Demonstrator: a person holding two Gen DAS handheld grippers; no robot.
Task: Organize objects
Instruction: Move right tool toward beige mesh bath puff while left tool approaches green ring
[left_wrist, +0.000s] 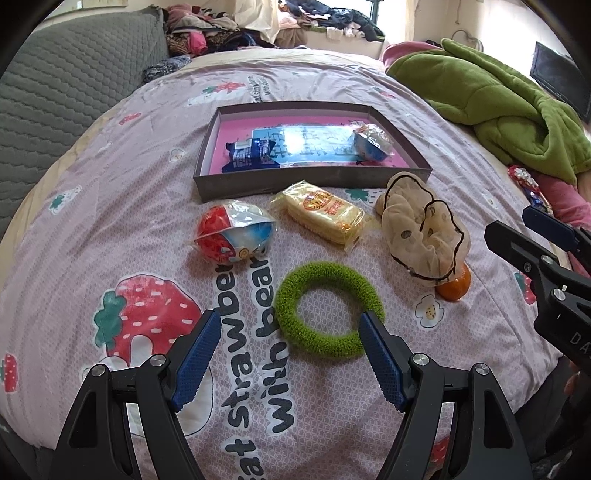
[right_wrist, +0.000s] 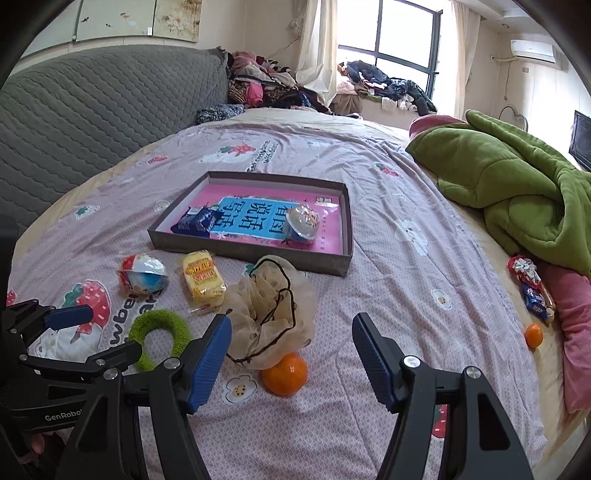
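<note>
Fuzzy green ring (left_wrist: 328, 309), glossy wrappers

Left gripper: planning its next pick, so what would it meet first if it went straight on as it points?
Probably the fuzzy green ring, lying just ahead between the open jaws of the left gripper; depth is unclear.

At my ten o'clock stands a grey quilted headboard (right_wrist: 92, 110), clothes piles (right_wrist: 266, 85) sit near twelve under the window (right_wrist: 402, 48), and a green blanket (right_wrist: 517, 192), perhaps a comforter, bunches at two o'clock.
</note>
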